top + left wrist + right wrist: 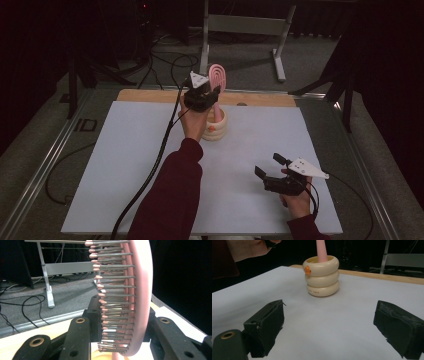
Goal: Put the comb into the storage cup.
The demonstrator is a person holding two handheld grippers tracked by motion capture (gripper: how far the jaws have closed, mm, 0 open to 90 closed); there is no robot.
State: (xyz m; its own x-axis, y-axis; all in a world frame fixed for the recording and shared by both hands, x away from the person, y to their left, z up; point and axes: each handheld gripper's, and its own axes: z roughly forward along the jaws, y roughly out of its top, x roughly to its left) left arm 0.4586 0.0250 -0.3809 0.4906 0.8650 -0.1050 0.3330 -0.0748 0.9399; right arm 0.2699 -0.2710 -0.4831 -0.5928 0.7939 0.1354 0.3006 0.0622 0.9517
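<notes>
The left gripper [203,96] is clenched on the pink plastic hairbrush [140,300], whose handle stands upright in the cream ribbed ring-shaped holder [322,277] near the white table [130,170] sheet's far edge, seemingly to seat or lift it; the right gripper [272,167] rests near the front edge, jaws parted and empty, probably waiting.

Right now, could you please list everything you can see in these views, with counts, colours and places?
hairbrush: one, pink, handle standing in the holder, head clamped by the left hand-held gripper
holder: one, cream, ringed, far middle of the sheet
sheet: one, white, covering the table
table edge: one, wooden, far side
metal stand: one, grey, on the floor beyond
left hand-held gripper: one, black, shut on the hairbrush
right hand-held gripper: one, black, open, near right
</notes>
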